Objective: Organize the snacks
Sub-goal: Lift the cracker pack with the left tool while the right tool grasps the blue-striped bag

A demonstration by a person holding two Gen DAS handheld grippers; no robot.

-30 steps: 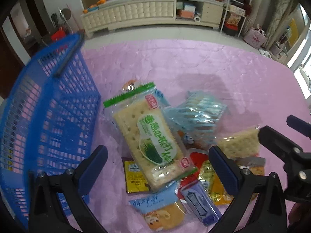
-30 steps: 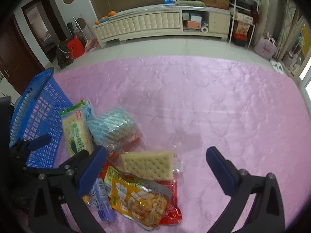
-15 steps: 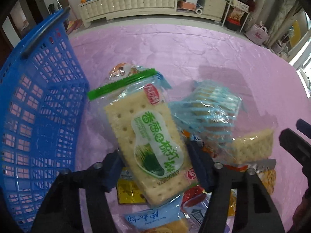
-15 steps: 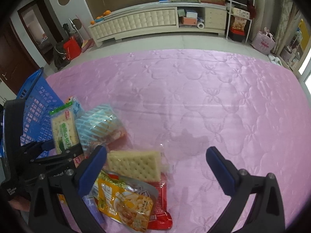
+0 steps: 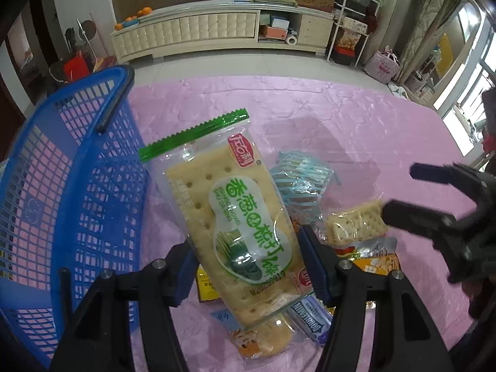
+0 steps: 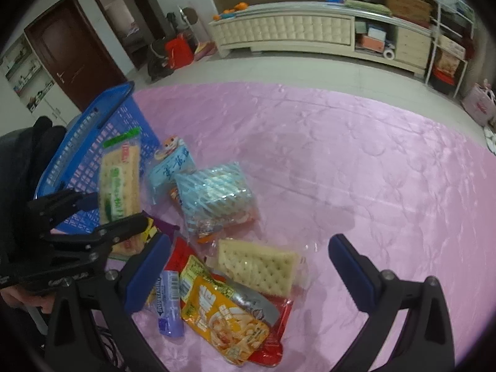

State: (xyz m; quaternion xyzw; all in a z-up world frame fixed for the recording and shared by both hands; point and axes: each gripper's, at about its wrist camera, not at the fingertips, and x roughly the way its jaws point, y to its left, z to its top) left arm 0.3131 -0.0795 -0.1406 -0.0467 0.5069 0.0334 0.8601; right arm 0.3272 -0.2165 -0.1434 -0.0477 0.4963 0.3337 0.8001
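Note:
My left gripper [image 5: 248, 266] is shut on a green-labelled cracker pack [image 5: 229, 204] and holds it lifted above the snack pile, next to the blue basket [image 5: 62, 192]. The held pack also shows in the right wrist view [image 6: 119, 183], in front of the basket [image 6: 93, 142]. My right gripper [image 6: 248, 263] is open and empty above the pile: a plain cracker pack [image 6: 257, 266], an orange noodle pouch [image 6: 223, 319], a light blue striped pack [image 6: 214, 198] and a purple bar [image 6: 169, 303].
The snacks lie on a pink quilted cloth [image 6: 356, 161]. The basket stands at the left edge of the cloth. A light blue bun pack [image 6: 170, 164] lies beside the basket. A cream cabinet [image 5: 198, 34] stands across the floor behind.
My left gripper closed on the green cracker pack and lifted it off the pile. My right gripper drifted a little over the pile and stayed open.

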